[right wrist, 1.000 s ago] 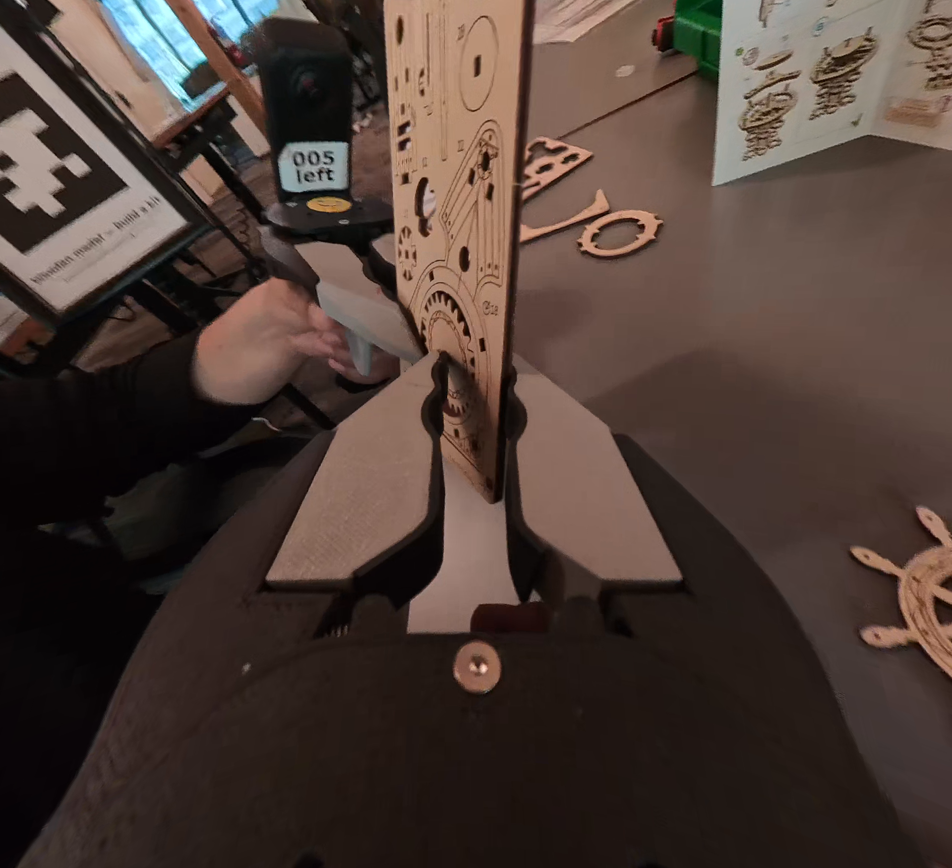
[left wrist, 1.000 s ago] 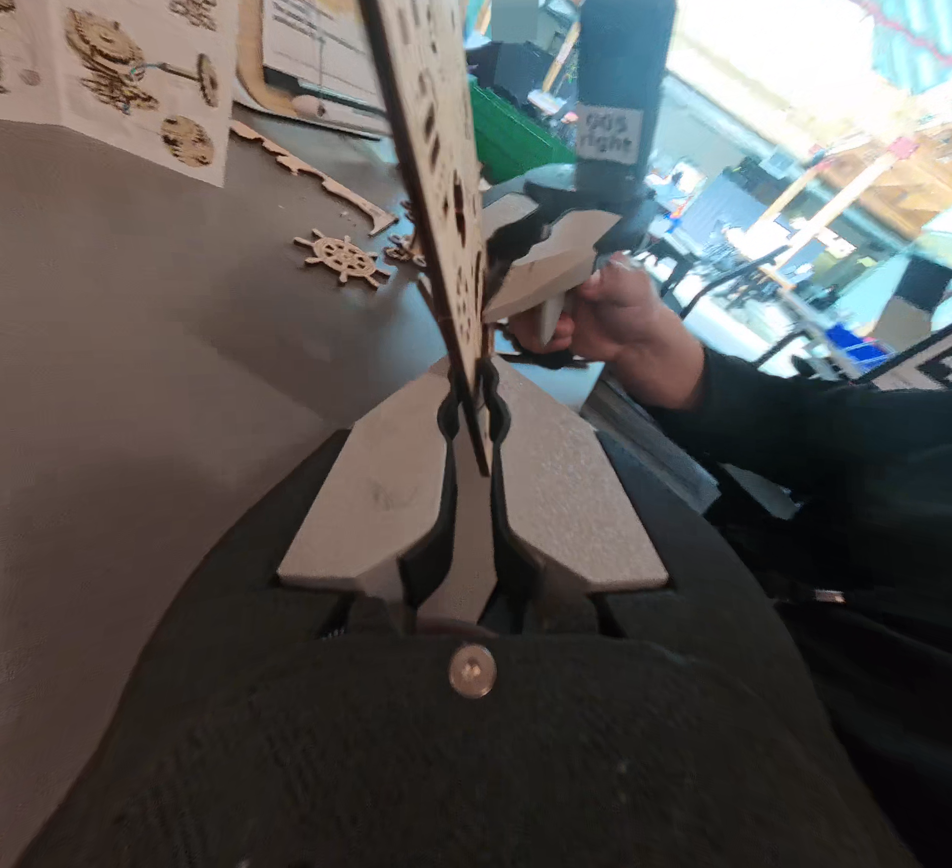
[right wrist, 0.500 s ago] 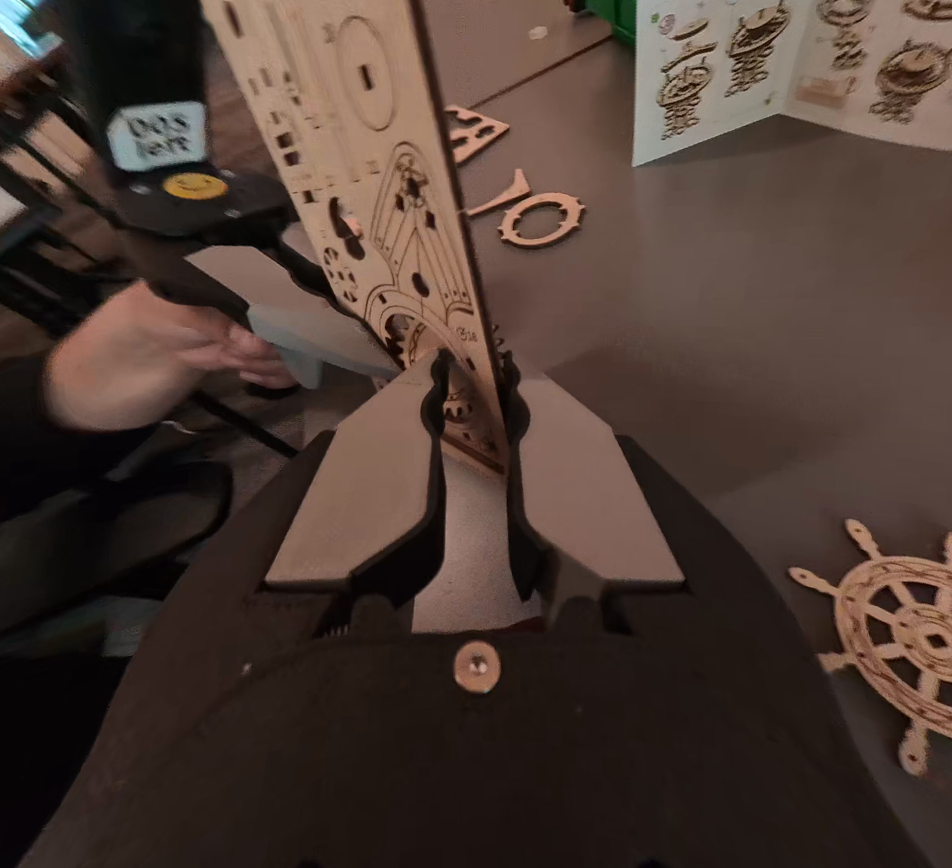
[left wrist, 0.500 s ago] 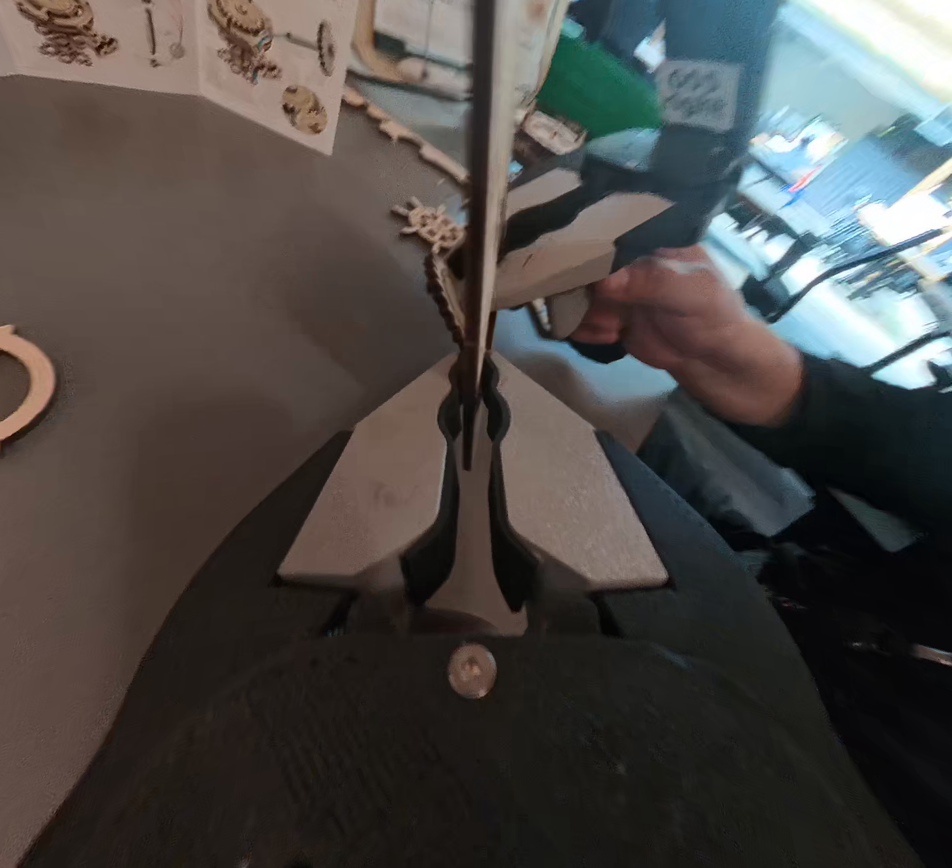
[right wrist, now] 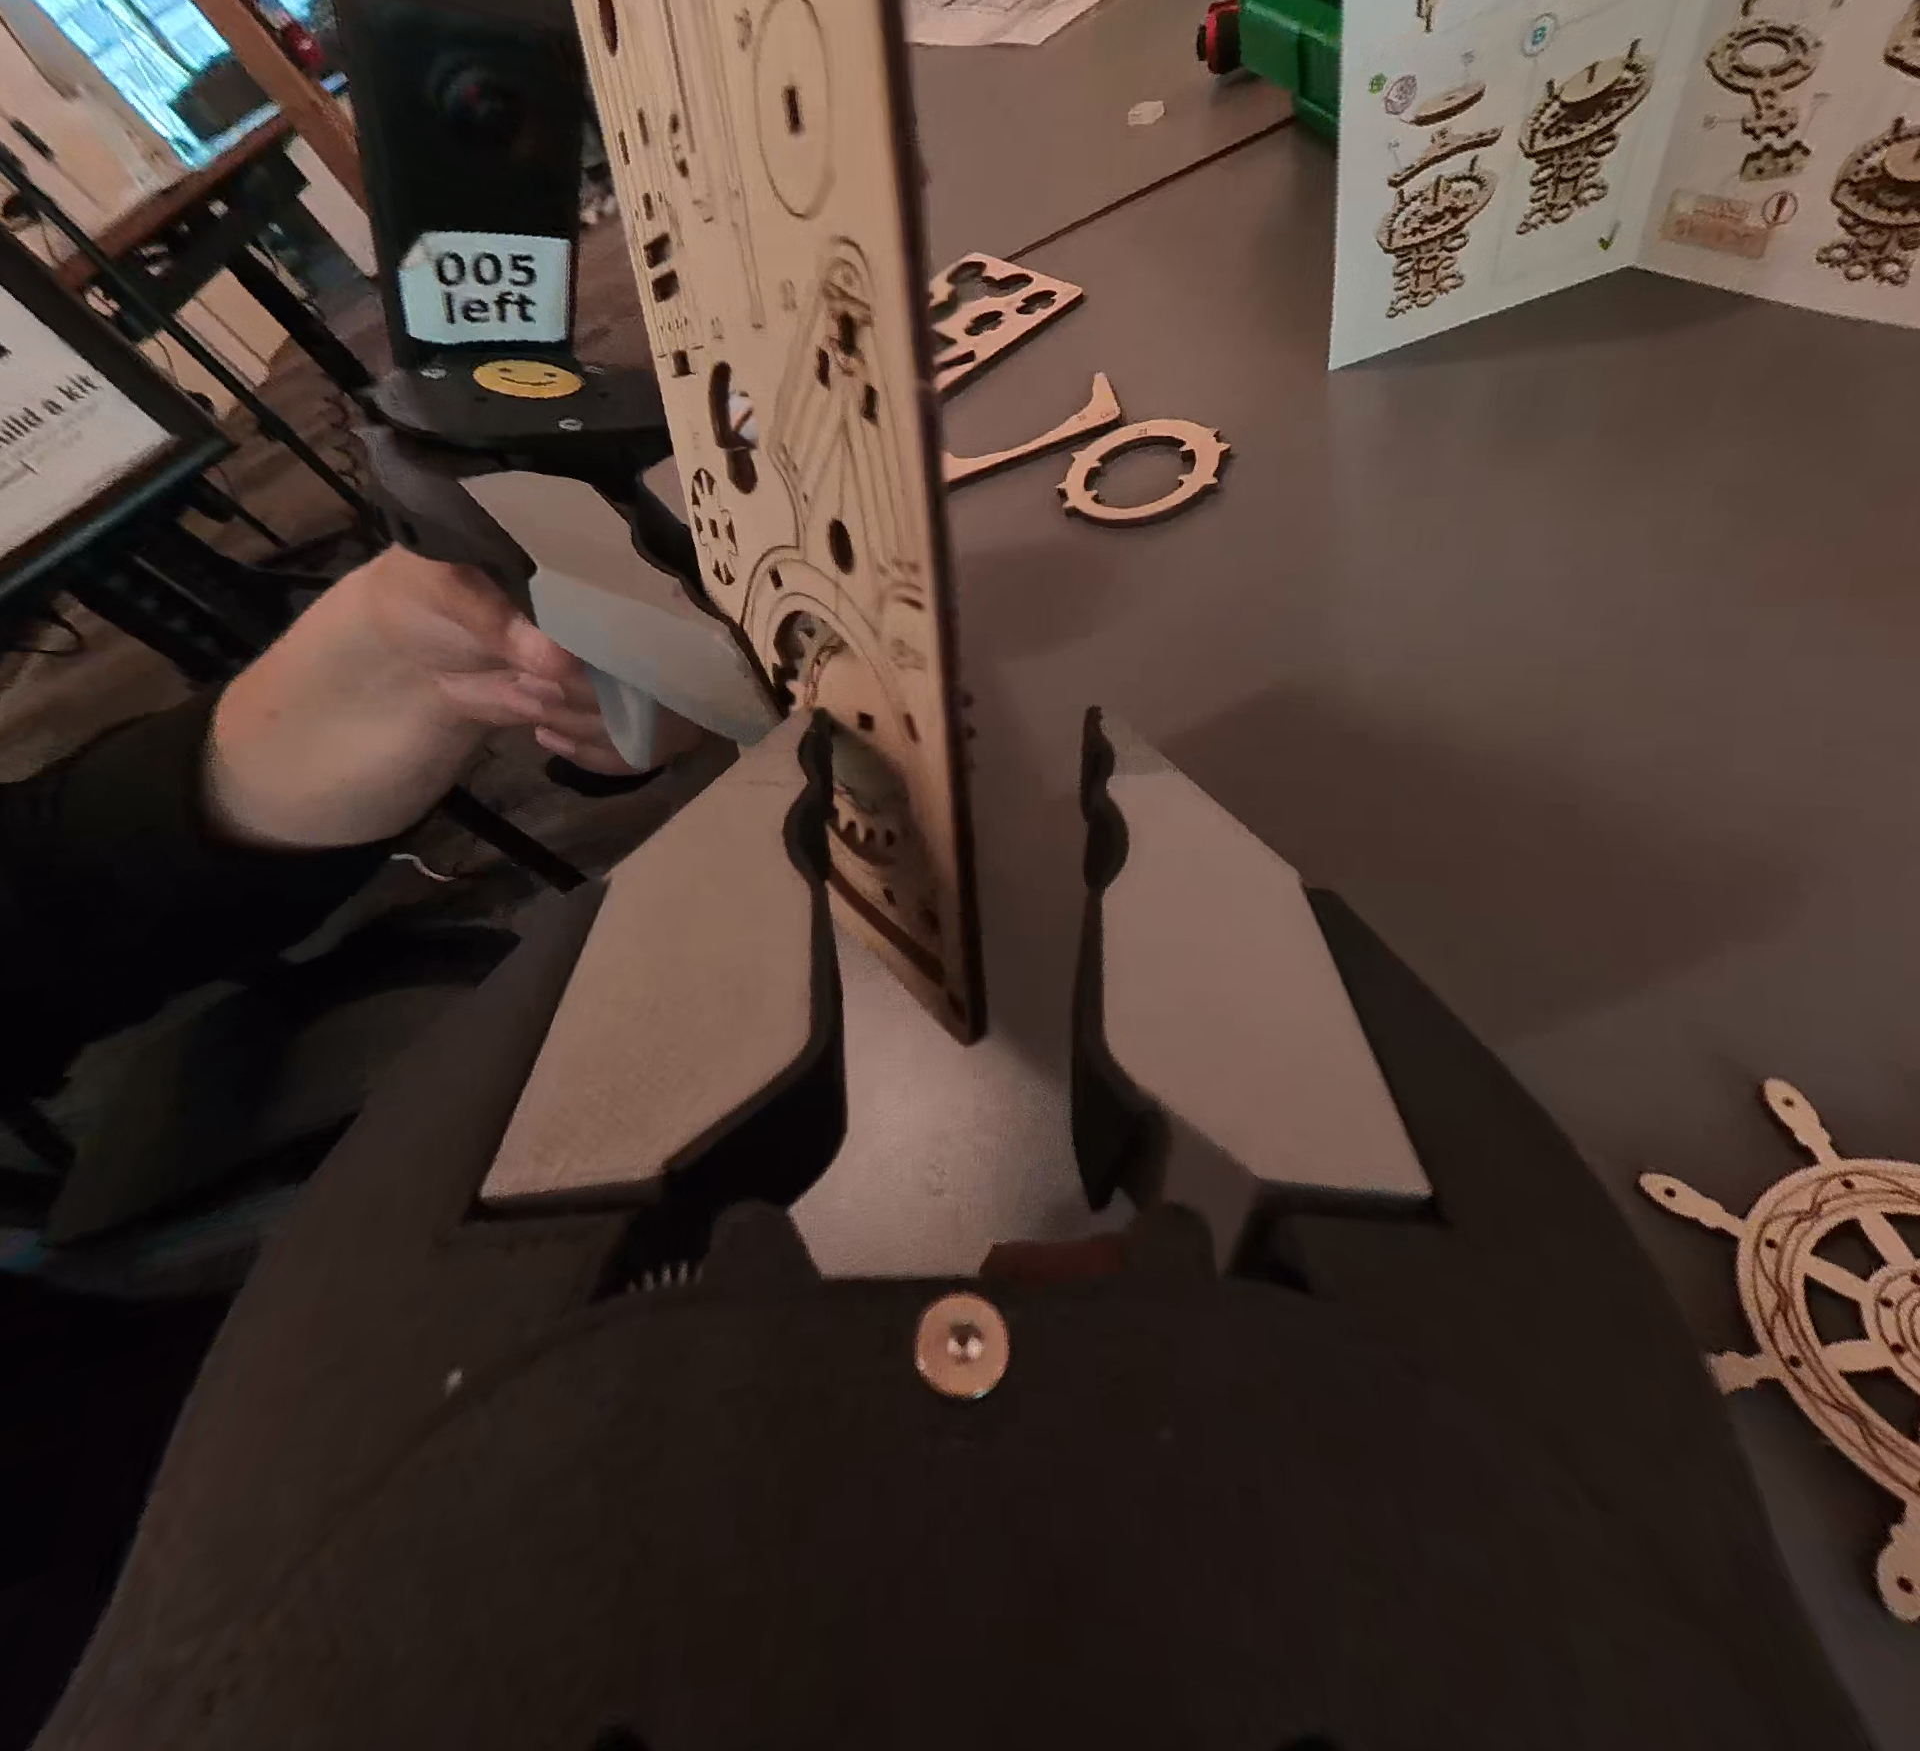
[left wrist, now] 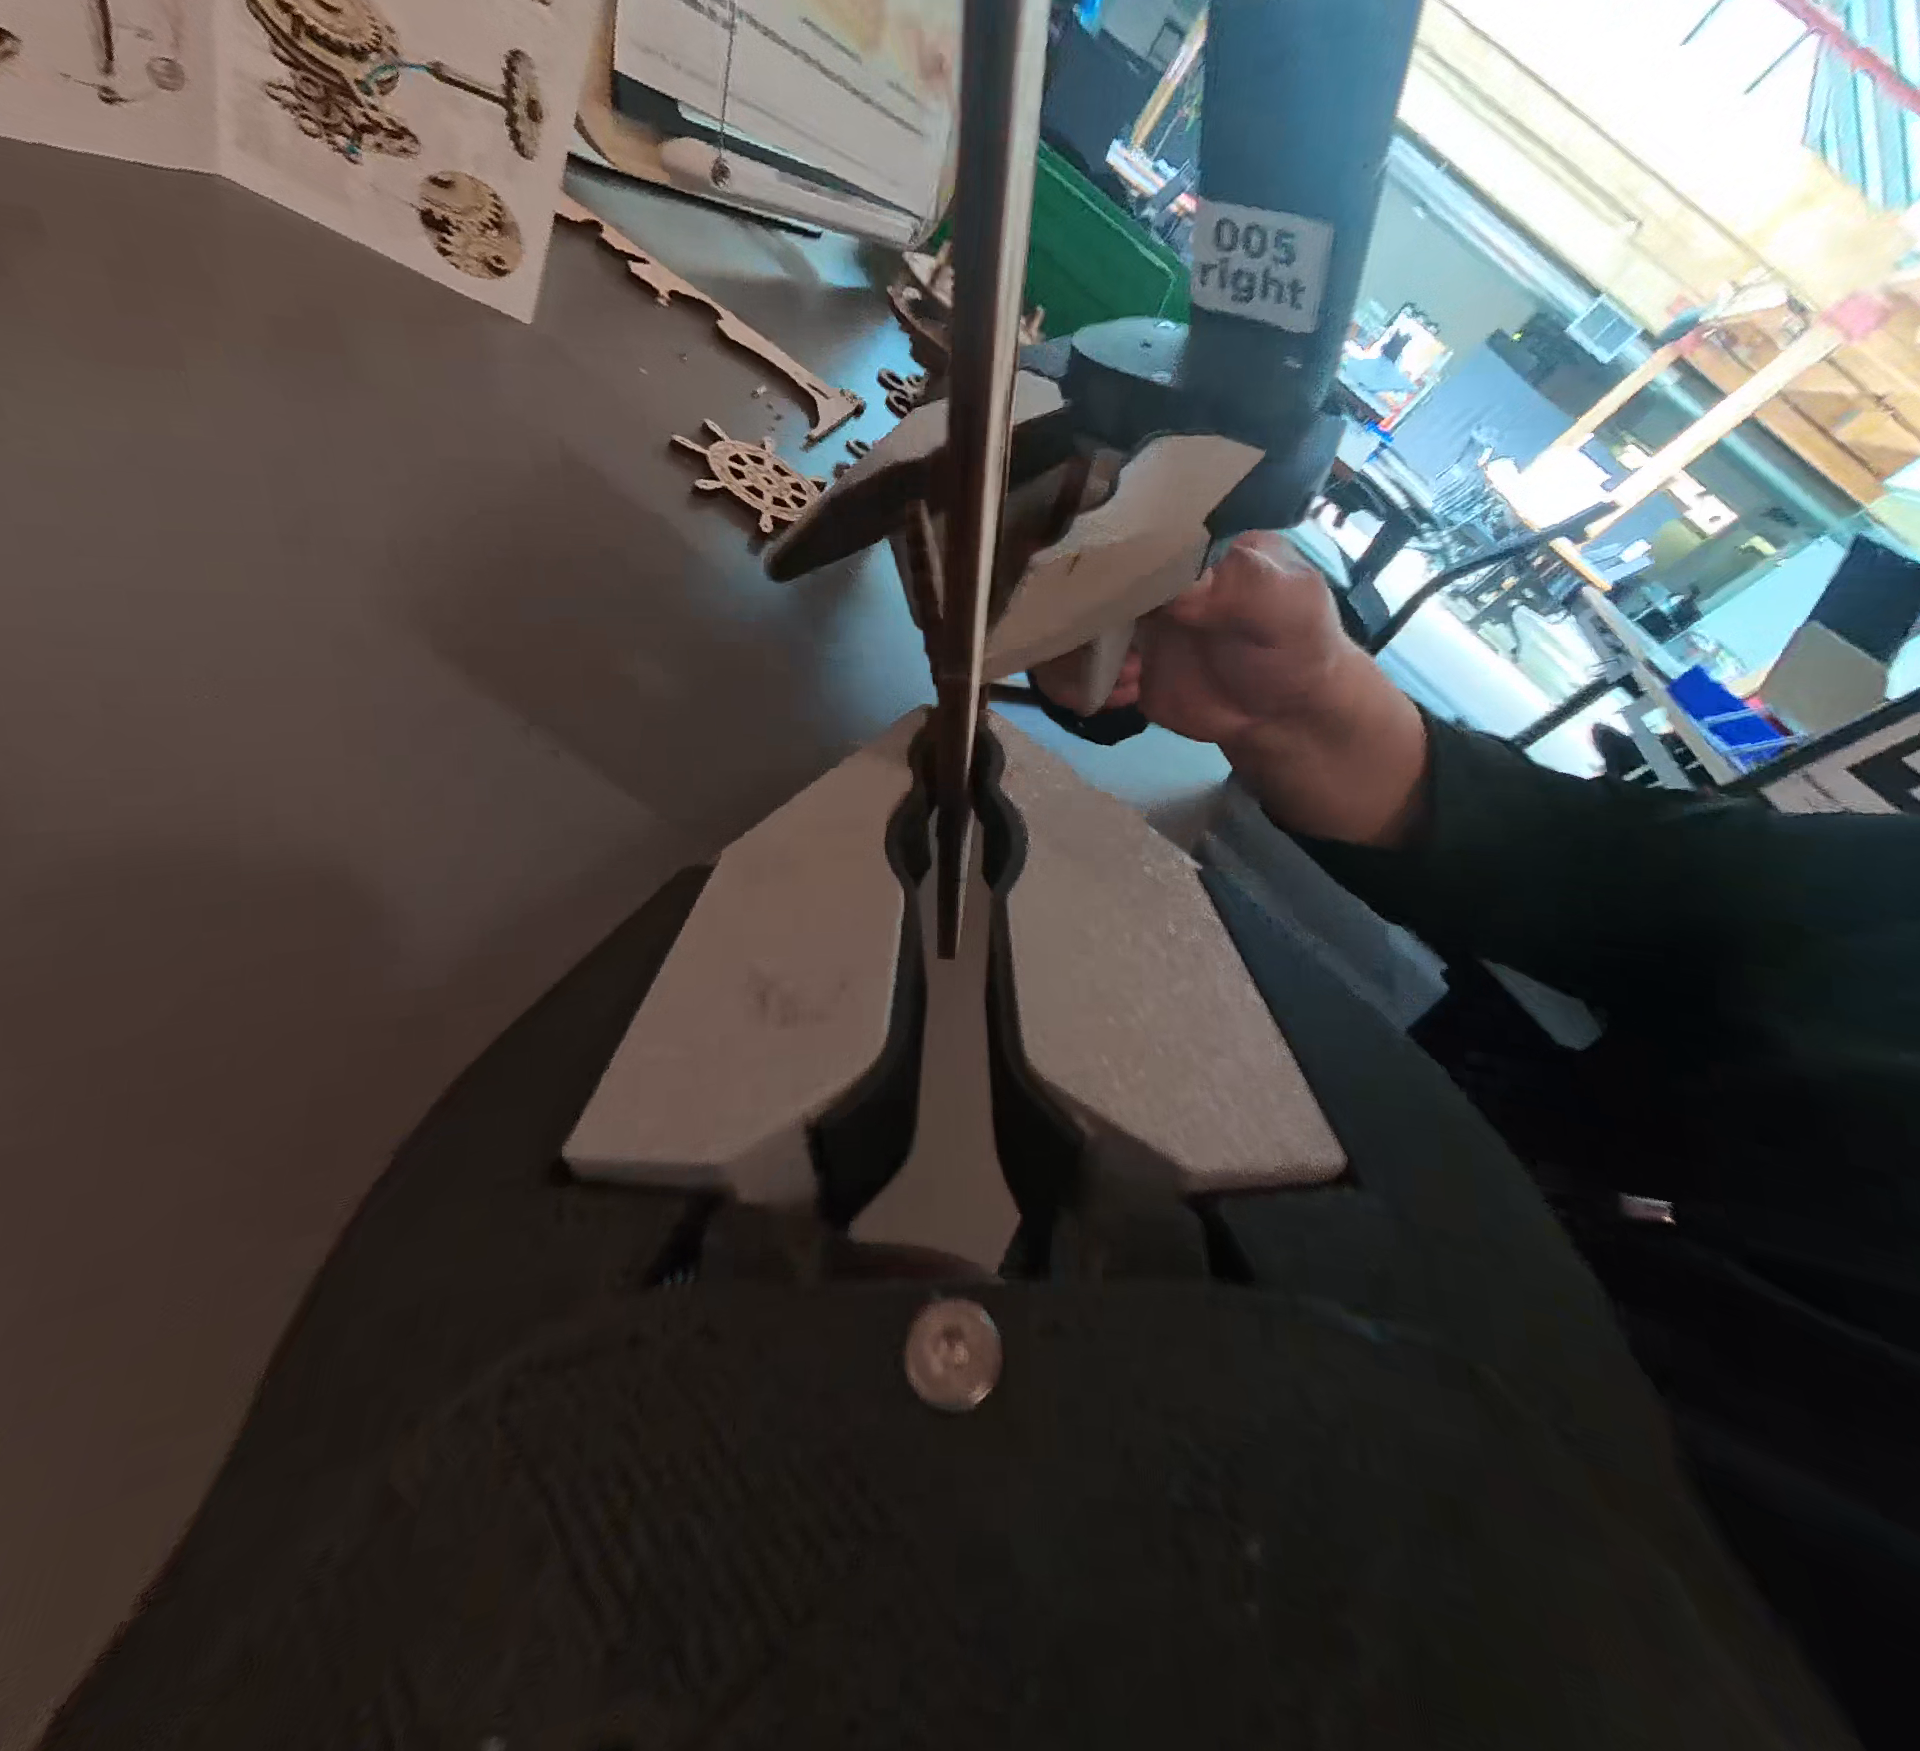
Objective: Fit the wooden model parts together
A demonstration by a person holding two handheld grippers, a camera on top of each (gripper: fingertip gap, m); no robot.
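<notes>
The wooden parts sheet (right wrist: 831, 475) stands upright on edge, long axis running bottom centre to top of the right wrist frame. At left the left gripper (right wrist: 748, 662) is clamped on its lower edge. The right gripper (right wrist: 951, 735) at centre straddles it, spread and not pinching.

- The wooden parts sheet (right wrist: 800, 330) stands upright on edge, a thin pale plywood panel laser-cut with gears, arches, slots and round holes, several already punched out.
- A wheel-shaped part (right wrist: 1829, 1286) with spokes and handles lies flat on the grey bench (right wrist: 1507, 662).
- A ring part (right wrist: 1143, 480), a curved strip (right wrist: 1039, 444) and a perforated offcut (right wrist: 997, 319) lie flat beyond the sheet.
</notes>
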